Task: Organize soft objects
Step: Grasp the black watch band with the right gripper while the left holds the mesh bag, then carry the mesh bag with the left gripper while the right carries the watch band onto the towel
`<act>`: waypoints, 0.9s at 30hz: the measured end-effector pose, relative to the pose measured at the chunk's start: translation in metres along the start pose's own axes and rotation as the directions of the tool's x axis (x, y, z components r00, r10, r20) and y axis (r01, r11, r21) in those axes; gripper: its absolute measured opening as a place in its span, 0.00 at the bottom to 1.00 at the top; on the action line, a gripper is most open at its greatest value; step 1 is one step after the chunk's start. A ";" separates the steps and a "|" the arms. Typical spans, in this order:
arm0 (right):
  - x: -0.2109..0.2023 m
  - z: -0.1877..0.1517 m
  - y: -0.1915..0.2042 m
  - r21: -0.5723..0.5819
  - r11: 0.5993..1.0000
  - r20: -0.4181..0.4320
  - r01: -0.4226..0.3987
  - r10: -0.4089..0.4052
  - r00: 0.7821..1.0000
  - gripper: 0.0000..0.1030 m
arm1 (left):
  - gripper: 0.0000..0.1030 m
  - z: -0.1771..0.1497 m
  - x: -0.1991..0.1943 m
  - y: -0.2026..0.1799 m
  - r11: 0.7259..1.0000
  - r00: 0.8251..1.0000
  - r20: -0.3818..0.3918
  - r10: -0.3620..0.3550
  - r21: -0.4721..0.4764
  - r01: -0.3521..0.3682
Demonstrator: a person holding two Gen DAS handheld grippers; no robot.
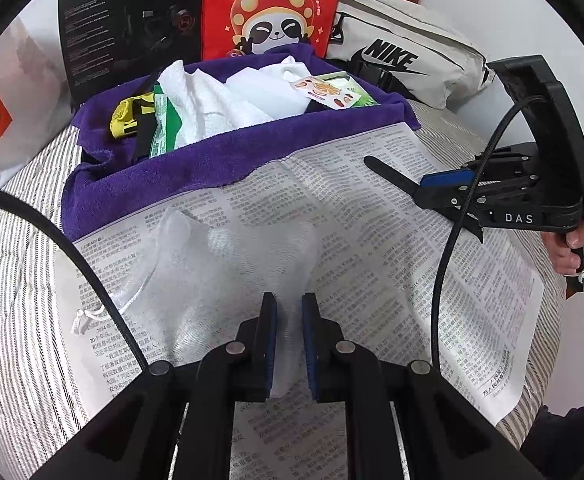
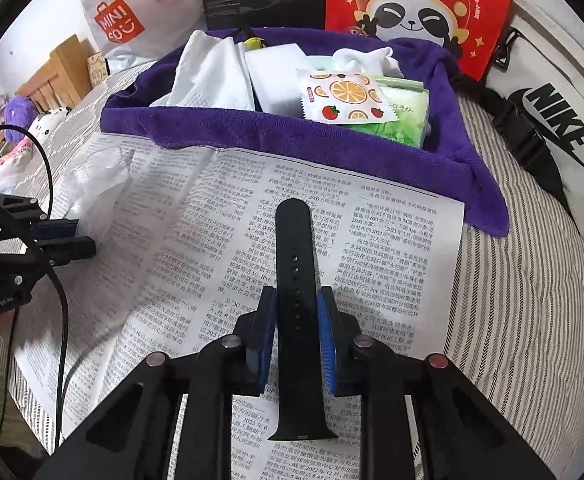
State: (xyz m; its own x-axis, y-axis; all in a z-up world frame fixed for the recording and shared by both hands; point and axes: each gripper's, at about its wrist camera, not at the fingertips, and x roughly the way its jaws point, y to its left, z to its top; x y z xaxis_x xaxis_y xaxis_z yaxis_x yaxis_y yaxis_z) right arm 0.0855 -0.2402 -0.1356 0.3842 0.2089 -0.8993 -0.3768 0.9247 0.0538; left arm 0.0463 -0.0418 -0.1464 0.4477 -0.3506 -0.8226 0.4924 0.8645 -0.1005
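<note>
Soft objects still outside the container number two. The sheer white mesh drawstring pouch [image 1: 227,264] lies on the sheet of printed newspaper [image 1: 372,240] at lower centre of the left wrist view, with the left gripper [image 1: 289,344] at its near edge; the jaws are clamped on a fold of the mesh. The dark flat perforated rubber watch strap [image 2: 296,280] runs up the lower centre of the right wrist view, where the right gripper [image 2: 296,336] has its jaws pressed against both strap edges. Whether the strap is lifted clear of the newspaper cannot be told.

Beyond the newspaper, in the upper centre of both views, stands the purple plush fabric bin [image 2: 332,144]. It holds a folded white terry towel [image 2: 211,76], a white sock [image 2: 368,58], a green tissue pack [image 2: 396,114], a fruit-print sachet [image 2: 344,96] and a yellow-and-black item [image 1: 125,118].

Judgement: the task is mostly complete. Remaining steps are transfer of the pouch and the strap into the bin.

Everything rests on a striped bed cover [image 2: 532,300].
</note>
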 end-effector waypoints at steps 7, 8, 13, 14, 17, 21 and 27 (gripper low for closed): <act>0.002 -0.002 0.002 0.043 0.999 0.020 0.023 -0.024 1.000 0.22 | 0.12 0.001 0.000 0.000 1.000 1.000 -0.005 0.011 -0.013 -0.011; 0.002 -0.003 0.004 0.038 0.999 0.030 0.036 -0.037 0.999 0.21 | 0.12 0.002 0.000 0.000 1.000 1.000 -0.005 0.014 -0.017 -0.014; 0.002 -0.001 0.004 0.039 0.998 0.020 0.040 -0.041 0.999 0.20 | 0.09 0.004 0.003 0.000 0.999 0.999 -0.003 0.033 -0.035 -0.033; 0.002 -0.001 0.003 0.047 0.998 0.017 0.035 -0.036 0.999 0.20 | 0.09 0.005 0.003 0.001 0.999 1.000 -0.004 0.031 -0.045 -0.031; -0.001 -0.001 0.002 0.060 0.998 0.020 0.023 -0.024 1.000 0.19 | 0.09 0.005 -0.002 0.002 0.998 0.999 -0.003 0.036 -0.053 -0.036; -0.013 0.000 0.003 0.069 0.998 0.036 0.008 -0.010 0.999 0.19 | 0.09 0.007 -0.013 0.001 0.998 0.999 0.005 0.050 -0.049 -0.050; -0.028 -0.001 0.000 0.073 0.997 0.057 -0.003 -0.002 0.998 0.19 | 0.09 0.012 -0.031 0.000 0.997 0.997 0.025 0.069 -0.048 -0.068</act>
State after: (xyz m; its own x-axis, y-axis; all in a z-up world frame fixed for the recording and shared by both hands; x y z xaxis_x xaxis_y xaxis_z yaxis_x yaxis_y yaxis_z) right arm 0.0736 -0.2467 -0.1111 0.4327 0.2253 -0.8729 -0.3149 0.9450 0.0879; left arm 0.0412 -0.0346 -0.1140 0.4991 -0.2985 -0.8135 0.4245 0.9027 -0.0708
